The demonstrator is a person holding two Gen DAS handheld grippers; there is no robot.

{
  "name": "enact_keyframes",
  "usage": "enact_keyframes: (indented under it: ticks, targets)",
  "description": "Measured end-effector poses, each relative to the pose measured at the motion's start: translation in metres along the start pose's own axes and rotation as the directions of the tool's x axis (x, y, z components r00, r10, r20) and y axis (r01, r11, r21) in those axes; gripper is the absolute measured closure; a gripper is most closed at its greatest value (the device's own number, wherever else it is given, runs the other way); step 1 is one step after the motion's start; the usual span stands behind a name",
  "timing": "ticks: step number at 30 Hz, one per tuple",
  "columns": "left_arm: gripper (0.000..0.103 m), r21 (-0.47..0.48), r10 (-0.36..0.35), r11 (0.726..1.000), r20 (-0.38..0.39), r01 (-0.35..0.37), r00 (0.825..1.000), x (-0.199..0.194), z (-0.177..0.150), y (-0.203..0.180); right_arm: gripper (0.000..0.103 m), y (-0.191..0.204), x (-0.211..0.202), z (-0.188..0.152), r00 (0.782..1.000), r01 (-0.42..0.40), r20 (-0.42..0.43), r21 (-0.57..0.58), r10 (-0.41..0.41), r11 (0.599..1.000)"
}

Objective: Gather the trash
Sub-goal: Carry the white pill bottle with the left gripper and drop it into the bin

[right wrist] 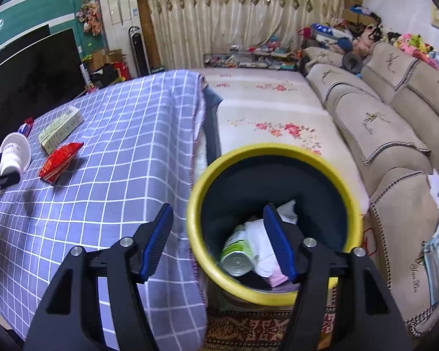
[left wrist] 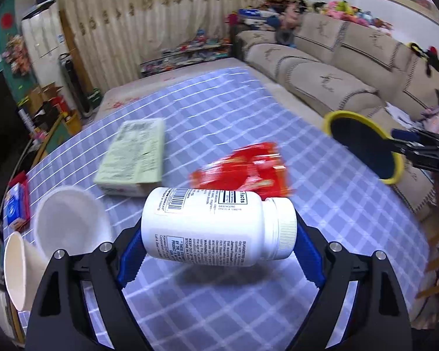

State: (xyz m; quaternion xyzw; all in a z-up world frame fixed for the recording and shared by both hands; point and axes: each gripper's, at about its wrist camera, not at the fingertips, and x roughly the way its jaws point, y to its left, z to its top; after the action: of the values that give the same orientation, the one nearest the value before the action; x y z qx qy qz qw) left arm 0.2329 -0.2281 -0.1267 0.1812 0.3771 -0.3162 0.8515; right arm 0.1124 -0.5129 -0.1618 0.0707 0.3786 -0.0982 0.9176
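Observation:
A white pill bottle point(left wrist: 207, 225) lies sideways between the blue pads of my left gripper point(left wrist: 219, 228), which is shut on it and holds it clear of the checked tablecloth point(left wrist: 248, 111), with its shadow underneath. In the right wrist view this bottle point(right wrist: 13, 155) shows at the far left. A red snack packet point(left wrist: 243, 169) and a pale green box point(left wrist: 134, 158) lie beyond it. My right gripper point(right wrist: 218, 209) stands open over the left rim of the yellow-rimmed bin point(right wrist: 196, 204), gripping nothing. Inside the bin are a green can point(right wrist: 237, 248) and white paper point(right wrist: 260, 239).
A white tub point(left wrist: 70, 219), a paper cup point(left wrist: 17, 269) and a blue-and-red packet point(left wrist: 16, 207) lie at the table's left. The bin point(left wrist: 336, 117) stands off the table's right edge, beside a beige sofa point(right wrist: 395, 134) and a flowered mat point(right wrist: 272, 111).

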Motion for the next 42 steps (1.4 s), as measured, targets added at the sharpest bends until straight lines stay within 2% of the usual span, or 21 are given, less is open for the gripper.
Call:
enact_keyframes:
  ticks: [7,12,18,22,24,30,32,37,42]
  targets:
    - [0.018,0.129,-0.131,0.983,0.007,0.129,0.991,0.011,0.042,-0.077,0.042,-0.040,-0.047,-0.014,0.994,0.079,0.064,0.064,-0.084,0.995]
    - [0.018,0.219,-0.218,0.951,-0.017,0.217,0.976,0.042,0.080,-0.142,0.042,-0.074,-0.074,-0.028,0.983,0.149,0.089,0.111,-0.159,0.983]
    - [0.018,0.328,-0.289,0.891,-0.120,0.313,0.950,0.095,0.118,-0.227,0.041,-0.111,-0.095,-0.043,0.971,0.190,0.110,0.186,-0.213,0.964]
    - [0.018,0.377,-0.294,0.856,-0.208,0.354,0.933,0.132,0.125,-0.269,0.041,-0.126,-0.098,-0.051,0.967,0.207,0.103,0.217,-0.233,0.954]
    - [0.018,0.405,-0.269,0.844,-0.247,0.351,0.931,0.152,0.124,-0.287,0.041,-0.134,-0.098,-0.055,0.966,0.215,0.094,0.234,-0.242,0.948]
    - [0.017,0.418,-0.221,0.842,-0.310,0.342,0.925,0.183,0.117,-0.305,0.041,-0.148,-0.091,-0.061,0.968,0.217,0.072,0.253,-0.242,0.943]
    - [0.006,0.412,-0.230,0.842,-0.313,0.349,0.922,0.183,0.118,-0.305,0.041,-0.149,-0.089,-0.062,0.969,0.214,0.069,0.255,-0.238,0.943]
    - [0.006,0.378,-0.258,0.856,-0.278,0.352,0.925,0.170,0.123,-0.297,0.041,-0.143,-0.088,-0.061,0.971,0.199,0.078,0.256,-0.226,0.946]
    - [0.006,0.322,-0.277,0.894,-0.150,0.312,0.949,0.118,0.122,-0.264,0.040,-0.138,-0.090,-0.060,0.971,0.201,0.081,0.248,-0.226,0.948]
